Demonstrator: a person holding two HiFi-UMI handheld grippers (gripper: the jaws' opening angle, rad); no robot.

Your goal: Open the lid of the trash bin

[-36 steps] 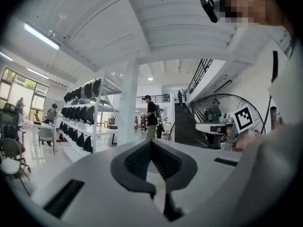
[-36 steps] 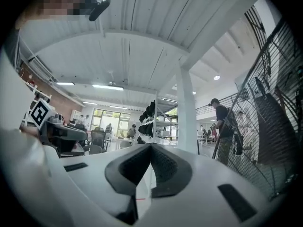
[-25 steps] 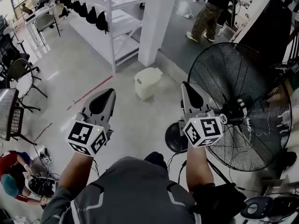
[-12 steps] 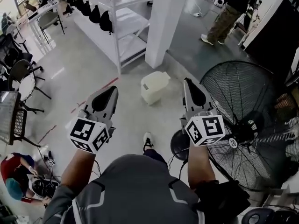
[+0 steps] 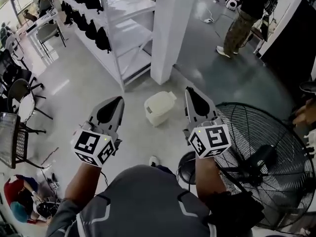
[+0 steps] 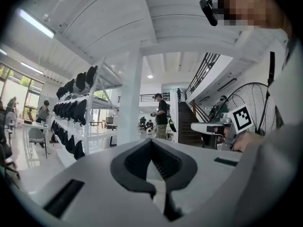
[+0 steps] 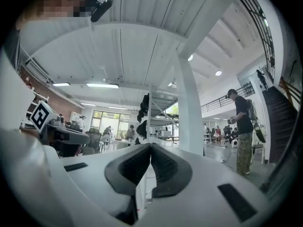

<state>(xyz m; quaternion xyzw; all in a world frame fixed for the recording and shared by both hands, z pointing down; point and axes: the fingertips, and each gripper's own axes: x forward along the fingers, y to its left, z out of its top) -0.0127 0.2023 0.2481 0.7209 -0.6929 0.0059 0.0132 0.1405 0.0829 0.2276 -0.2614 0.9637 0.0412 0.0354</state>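
At my far left stood dark chairs [image 5: 20,85] on the pale floor [image 5: 74,83], with a white shelf rack [image 5: 123,33] of dark items beyond them. I held my left gripper [image 5: 118,99] out in front of me, above the floor, its jaws closed tip to tip with nothing between them; the left gripper view showed the two dark pads meeting at a point. Its marker cube [image 5: 92,146] sat just above my wrist.

Between my two grippers and farther ahead, the cream trash bin [image 5: 159,107] stood on the floor near the foot of the white pillar [image 5: 170,28], its lid down. Neither gripper touched it; both were well apart from it.

My right gripper [image 5: 188,90] pointed forward as well, jaws pressed together and empty, as the right gripper view showed. Just to its right stood a big black fan [image 5: 269,164] with a round wire guard. Far ahead on the right, a person [image 5: 242,16] stood on the darker floor.
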